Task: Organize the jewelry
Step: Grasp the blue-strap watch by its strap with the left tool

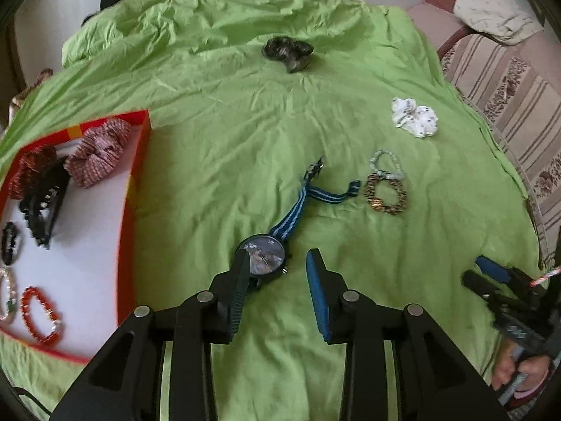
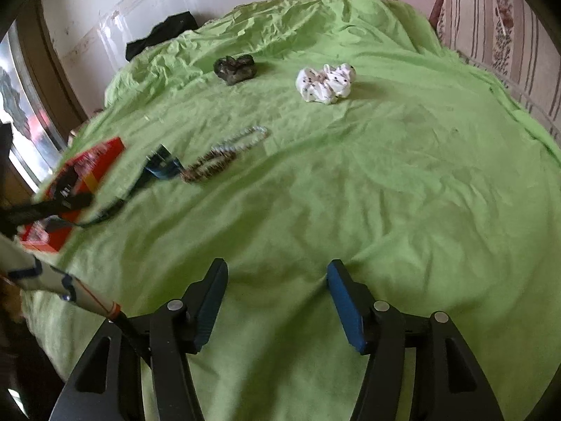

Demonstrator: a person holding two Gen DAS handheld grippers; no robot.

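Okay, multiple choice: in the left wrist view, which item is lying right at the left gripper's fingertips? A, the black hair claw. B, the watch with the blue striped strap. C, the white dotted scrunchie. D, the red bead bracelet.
B: the watch with its blue striped strap lies on the green sheet right at the tips of the open left gripper, its dial beside the left finger.

left wrist: close, downward over green sheet [image 1: 245,122] | right wrist: same, rightward | shared: sheet

Green sheet [image 1: 245,140]; striped sofa [image 1: 508,80]
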